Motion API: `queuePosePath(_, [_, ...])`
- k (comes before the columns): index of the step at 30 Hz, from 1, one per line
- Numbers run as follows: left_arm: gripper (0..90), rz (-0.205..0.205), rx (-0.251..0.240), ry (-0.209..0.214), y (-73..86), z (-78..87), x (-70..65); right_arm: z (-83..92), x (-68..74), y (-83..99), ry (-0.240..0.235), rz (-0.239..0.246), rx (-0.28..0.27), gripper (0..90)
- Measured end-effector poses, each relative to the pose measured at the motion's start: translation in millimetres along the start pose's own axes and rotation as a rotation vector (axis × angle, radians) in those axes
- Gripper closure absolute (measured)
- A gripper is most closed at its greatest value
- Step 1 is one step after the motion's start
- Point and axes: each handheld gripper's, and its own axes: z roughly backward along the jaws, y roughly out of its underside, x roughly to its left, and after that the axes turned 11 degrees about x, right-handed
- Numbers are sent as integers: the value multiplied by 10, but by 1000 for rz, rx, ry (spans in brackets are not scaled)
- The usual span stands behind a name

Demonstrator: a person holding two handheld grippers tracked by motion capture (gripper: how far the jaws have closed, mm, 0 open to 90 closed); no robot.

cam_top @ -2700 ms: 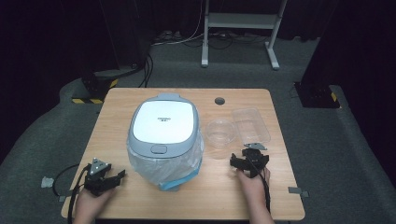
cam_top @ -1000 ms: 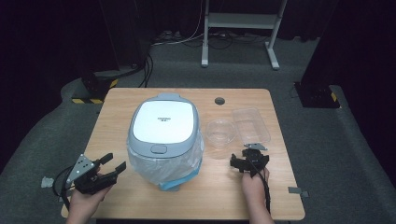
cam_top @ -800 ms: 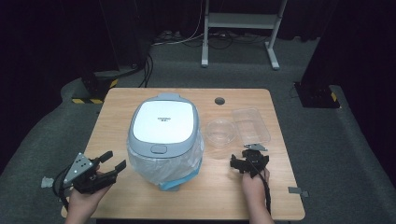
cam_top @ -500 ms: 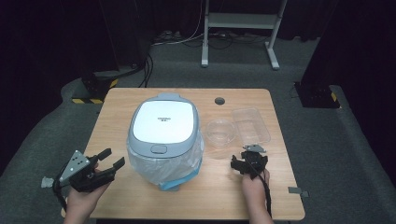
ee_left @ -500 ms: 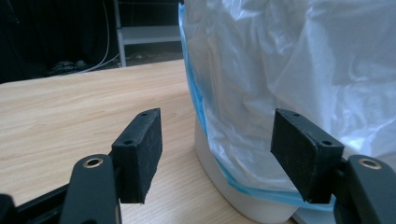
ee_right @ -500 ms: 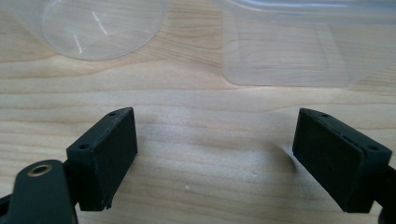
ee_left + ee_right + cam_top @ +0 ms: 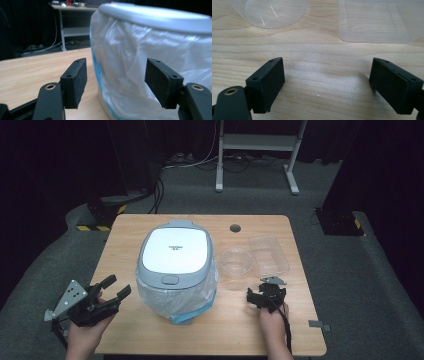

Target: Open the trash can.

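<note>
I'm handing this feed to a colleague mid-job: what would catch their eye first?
First, the big grey-lidded cooker wrapped in a clear plastic bag, standing mid-table. To its right lie a clear round bowl and a clear rectangular tray, side by side. The left tongs are open and aimed at the bagged side; the right tongs are open just short of the bowl.

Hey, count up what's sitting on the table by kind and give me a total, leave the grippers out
Rice cooker wrapped in a plastic bag: 1
Clear round bowl: 1
Clear rectangular tray: 1
Total: 3
</note>
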Motion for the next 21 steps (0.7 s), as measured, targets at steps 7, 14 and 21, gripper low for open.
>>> queuePosePath(7, [344, -18, -64, 15, -128, 43, -100, -1, 0, 1, 0, -1, -1, 127])
queuePosePath(14, [349, -39, -145, 28, -241, 70, -207, -1, 0, 1, -1, -1, -1, 127])
queuePosePath(21, [357, -52, -192, 43, -317, 87, -274, -1, 0, 1, -1, 0, -1, 128])
